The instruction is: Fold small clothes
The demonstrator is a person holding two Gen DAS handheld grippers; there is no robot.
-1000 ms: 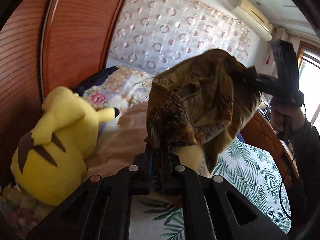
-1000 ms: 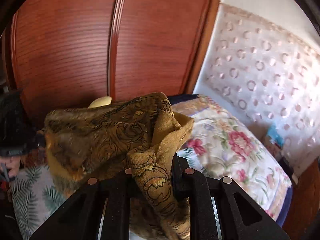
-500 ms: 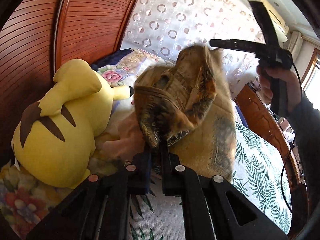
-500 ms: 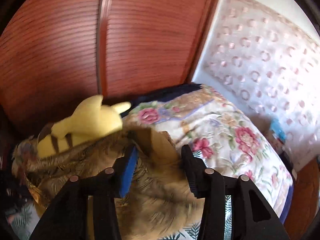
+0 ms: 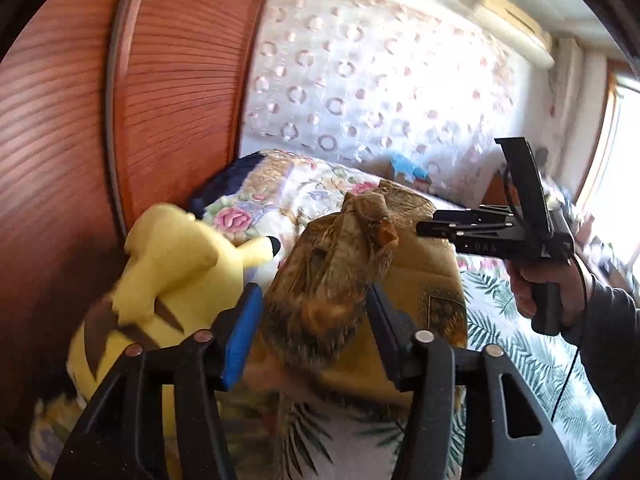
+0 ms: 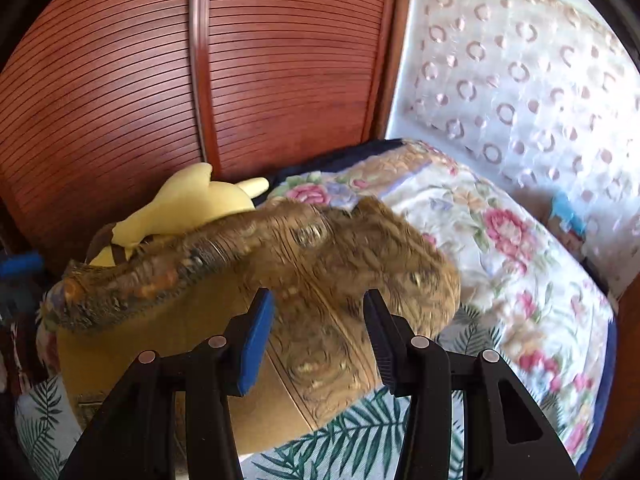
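Two tools just parted, left tool (image 5: pixel 310 336) and right tool (image 6: pixel 320 336) both gaping, brown patterned garment (image 6: pixel 304 280) between, unpinched

left gripper (image 5: pixel 312 320): black angular fingers, blue pad on the 9 o'clock finger, silver screw heads | right gripper (image 6: pixel 318 328): same black build, blue pad at 9 o'clock, ribbed black pad at 3 o'clock, four screws | hand (image 5: pixel 548 284): dark grey sleeve (image 5: pixel 608 344), thin black cable (image 5: pixel 568 376) trailing toward 6 o'clock

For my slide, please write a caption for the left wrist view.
Open left gripper releases brown patterned cloth on the bed beside a yellow plush toy.
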